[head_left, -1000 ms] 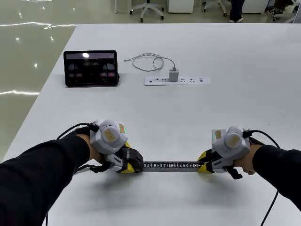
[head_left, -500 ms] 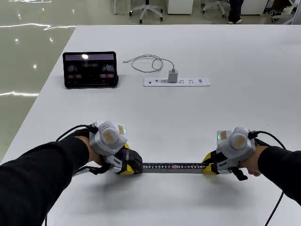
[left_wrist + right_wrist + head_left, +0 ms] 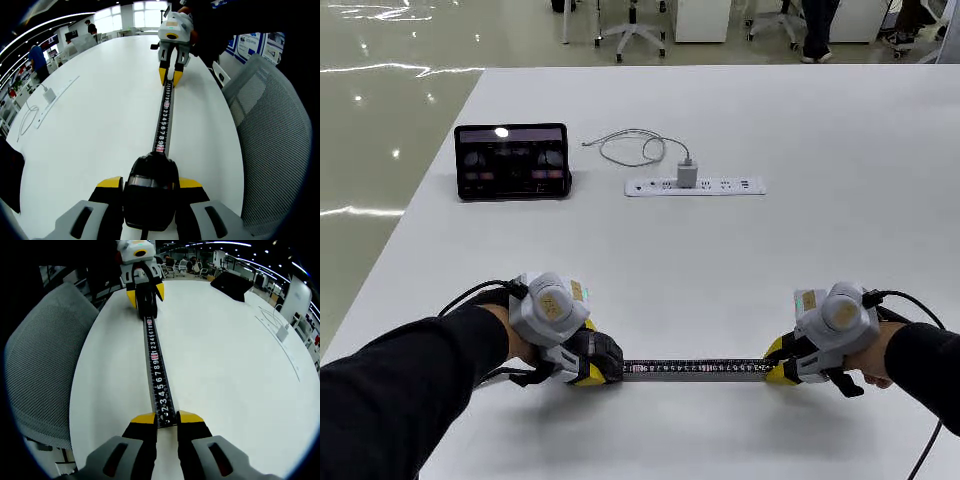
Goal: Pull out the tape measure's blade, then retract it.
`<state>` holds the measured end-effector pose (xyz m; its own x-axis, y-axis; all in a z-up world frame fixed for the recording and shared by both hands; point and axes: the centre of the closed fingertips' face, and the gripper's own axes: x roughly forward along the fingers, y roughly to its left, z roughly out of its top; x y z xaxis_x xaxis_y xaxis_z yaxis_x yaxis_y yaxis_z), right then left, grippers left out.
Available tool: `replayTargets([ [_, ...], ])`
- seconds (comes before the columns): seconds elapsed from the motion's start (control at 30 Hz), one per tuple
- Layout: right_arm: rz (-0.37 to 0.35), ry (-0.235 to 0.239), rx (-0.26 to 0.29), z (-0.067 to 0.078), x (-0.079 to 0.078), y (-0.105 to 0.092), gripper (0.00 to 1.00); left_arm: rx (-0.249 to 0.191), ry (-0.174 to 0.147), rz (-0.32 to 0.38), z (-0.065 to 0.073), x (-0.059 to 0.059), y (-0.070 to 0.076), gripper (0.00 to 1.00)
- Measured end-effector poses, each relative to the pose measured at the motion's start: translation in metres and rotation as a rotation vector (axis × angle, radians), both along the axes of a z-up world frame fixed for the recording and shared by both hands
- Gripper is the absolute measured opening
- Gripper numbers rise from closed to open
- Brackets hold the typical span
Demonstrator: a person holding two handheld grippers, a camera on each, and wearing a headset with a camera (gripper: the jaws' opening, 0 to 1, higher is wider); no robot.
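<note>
Gripping the black case (image 3: pixel 150 195), the left gripper (image 3: pixel 590 372) sits clamped on it at the lower left of the head view. Right gripper (image 3: pixel 163 419), lower right: yellow jaws pinch the blade (image 3: pixel 156 365) end. Blade lies drawn out flat on the white table (image 3: pixel 720 260), straight between the two, numerals up. Upper left: dark tablet (image 3: pixel 512 160). Upper centre: power strip (image 3: pixel 695 186), charger (image 3: pixel 687 173), looped cable (image 3: pixel 630 145).

Bright overhead light, sharp, fisheye-warped edges
</note>
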<state>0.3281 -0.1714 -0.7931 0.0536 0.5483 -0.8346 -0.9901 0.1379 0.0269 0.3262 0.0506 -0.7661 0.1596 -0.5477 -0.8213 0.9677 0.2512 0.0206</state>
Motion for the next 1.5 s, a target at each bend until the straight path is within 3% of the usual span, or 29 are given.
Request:
replayTargets([
  [1.23, -0.024, 0.006, -0.006, -0.0001, 0.0007, -0.0057, 0.11, -0.01, 0.002, 0.001, -0.0008, 0.0012, -0.0025, 0.36],
  [1.5, 0.002, 0.016, -0.047, -0.0003, 0.0011, -0.002, 0.12, -0.018, -0.001, 0.001, -0.0002, 0.0014, -0.0029, 0.36],
])
